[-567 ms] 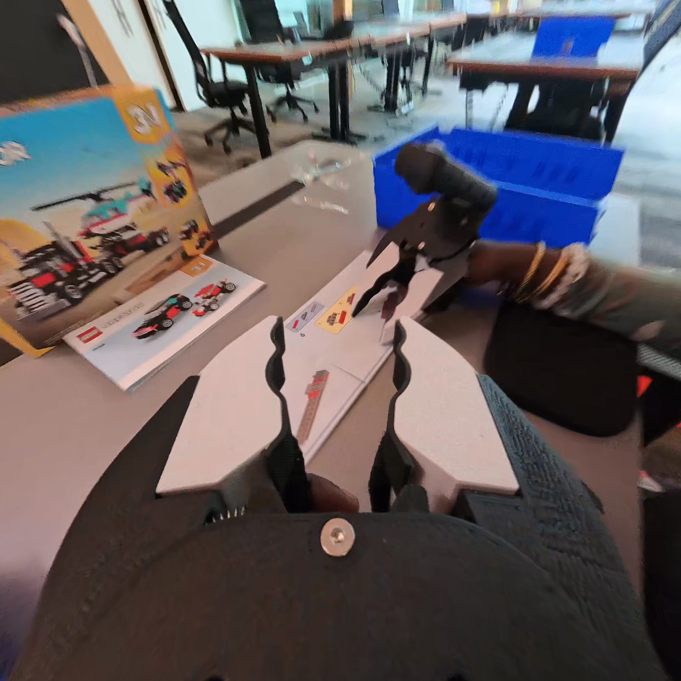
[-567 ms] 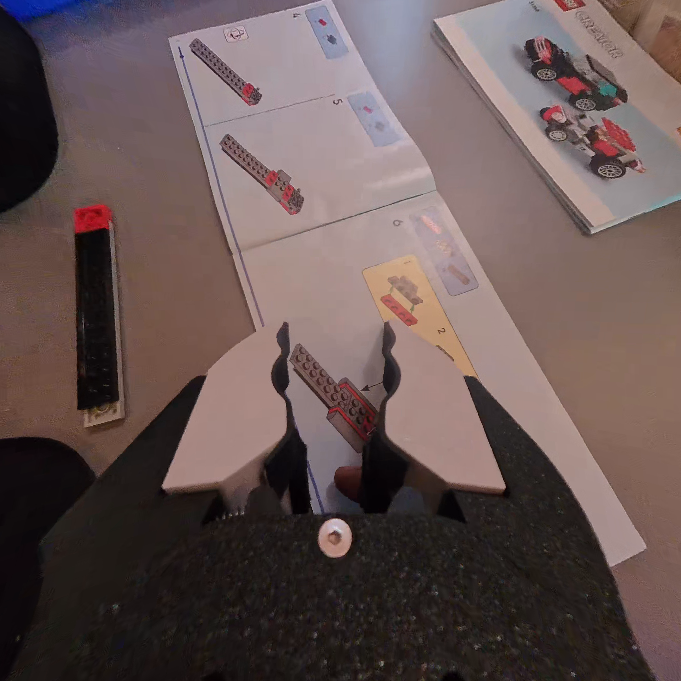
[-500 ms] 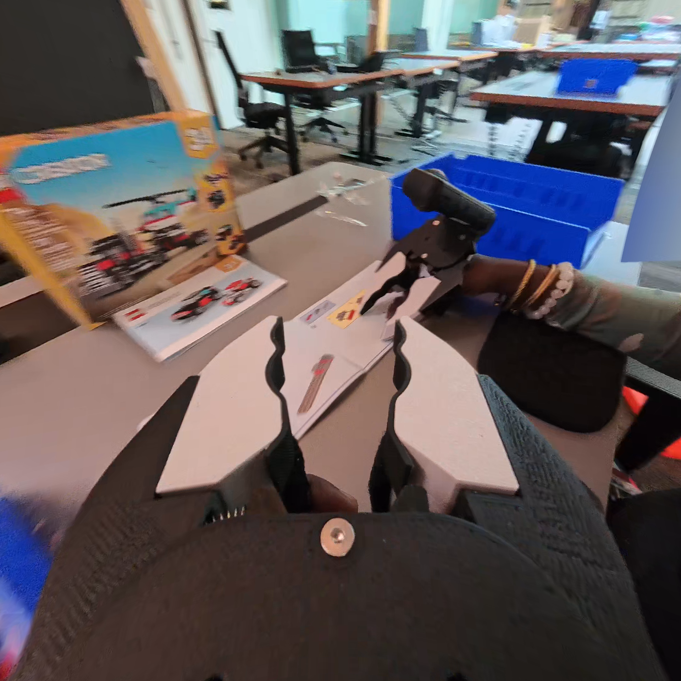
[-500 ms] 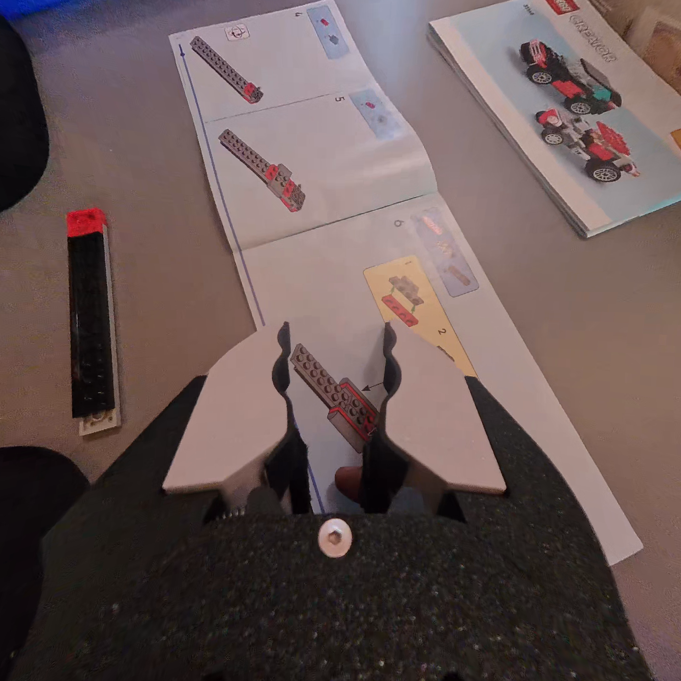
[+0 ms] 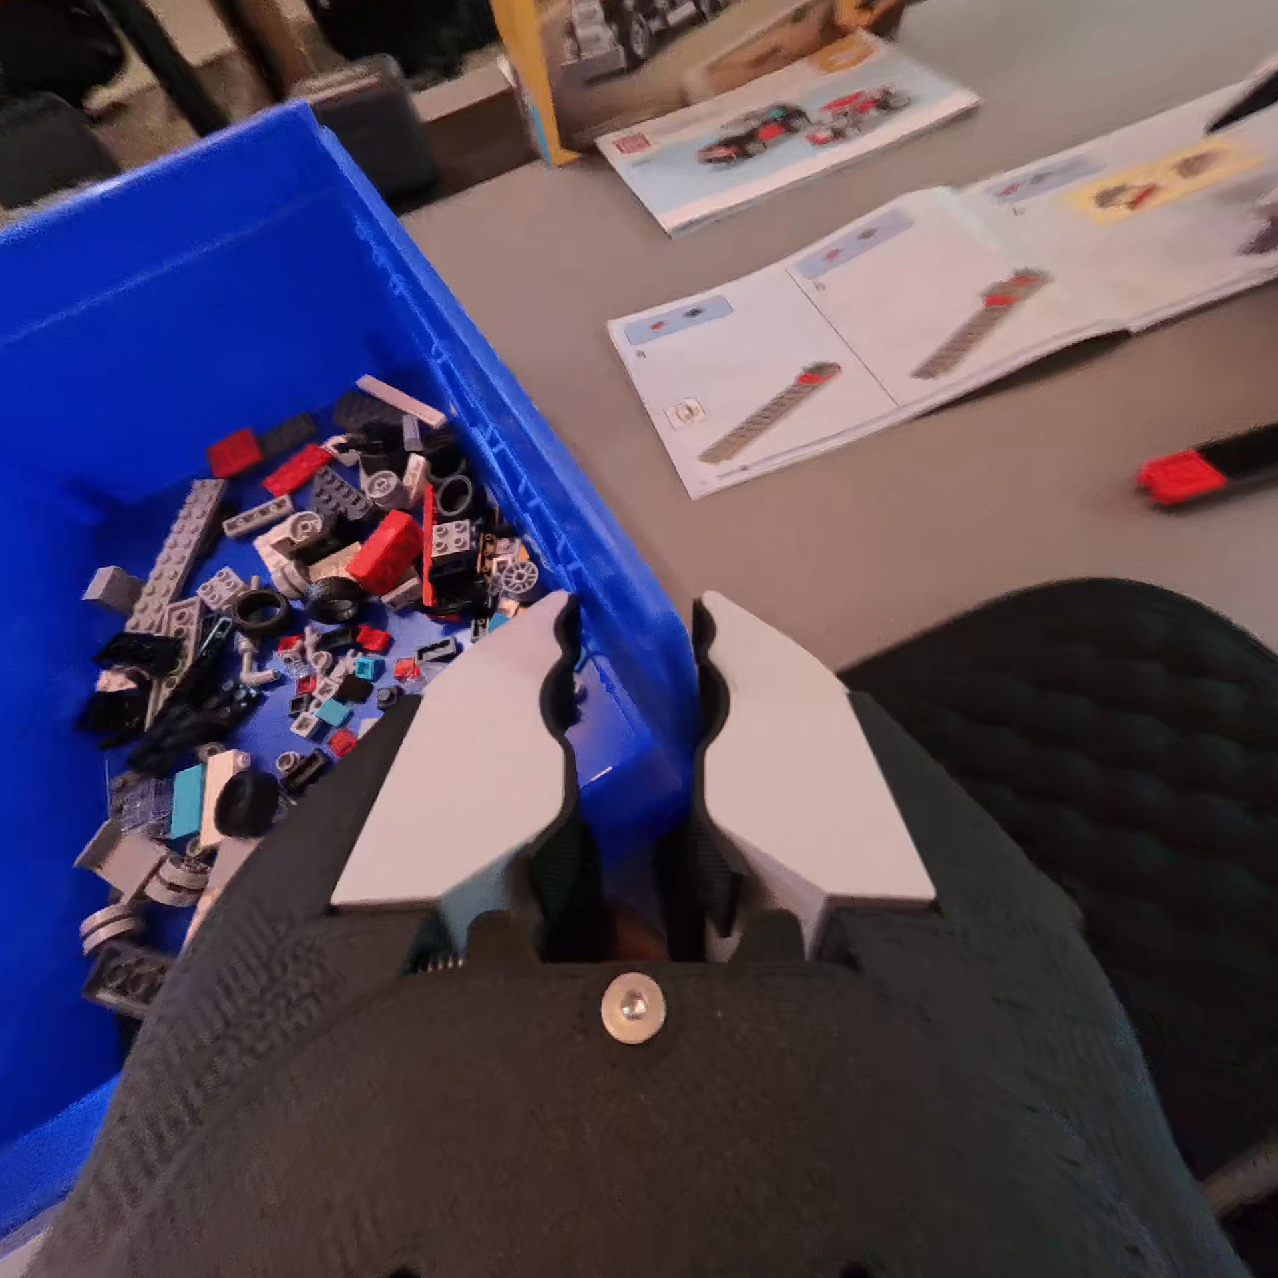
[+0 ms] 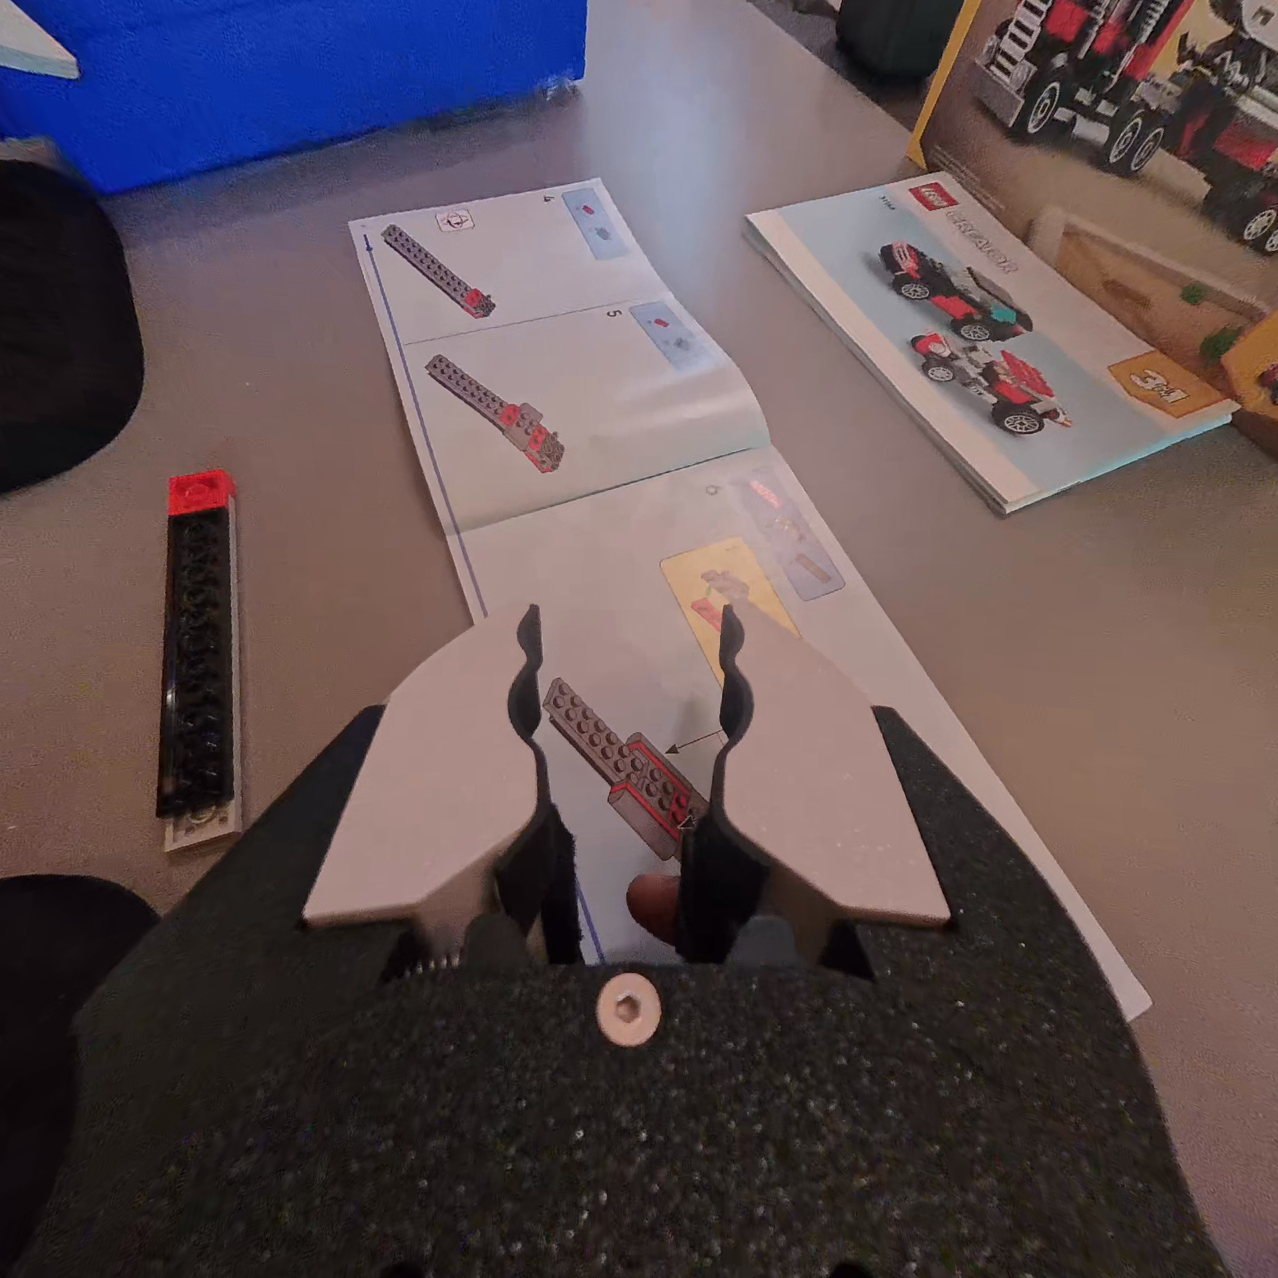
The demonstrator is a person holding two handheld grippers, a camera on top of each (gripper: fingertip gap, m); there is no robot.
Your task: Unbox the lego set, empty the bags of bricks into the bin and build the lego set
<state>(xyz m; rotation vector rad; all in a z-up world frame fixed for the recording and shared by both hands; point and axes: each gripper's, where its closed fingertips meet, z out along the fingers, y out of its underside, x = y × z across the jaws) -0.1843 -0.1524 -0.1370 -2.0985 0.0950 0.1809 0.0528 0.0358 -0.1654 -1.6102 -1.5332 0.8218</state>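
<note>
My left gripper (image 5: pixel 633 608) is open and empty, above the near right wall of a blue bin (image 5: pixel 207 276) that holds several loose bricks (image 5: pixel 332 553) in grey, black, red and teal. My right gripper (image 6: pixel 628 622) is open and empty, just above the open instruction booklet (image 6: pixel 574 387). The booklet also shows in the left wrist view (image 5: pixel 830 359). A long black assembly with a red end brick on a pale plate (image 6: pixel 198 657) lies on the grey table left of the booklet; its red end shows in the left wrist view (image 5: pixel 1182 477).
A closed instruction booklet (image 6: pixel 982 346) and the set's box (image 6: pixel 1120 110) lie at the table's far right; both show in the left wrist view, booklet (image 5: pixel 788 124) and box (image 5: pixel 622 48). A black chair back (image 5: pixel 1106 795) stands at the table's near edge. The grippers' ends are close to 30 centimetres from one another.
My left gripper has swung left and down, from facing the room and the box to looking into the blue bin. My right gripper has drawn back a little over the booklet.
</note>
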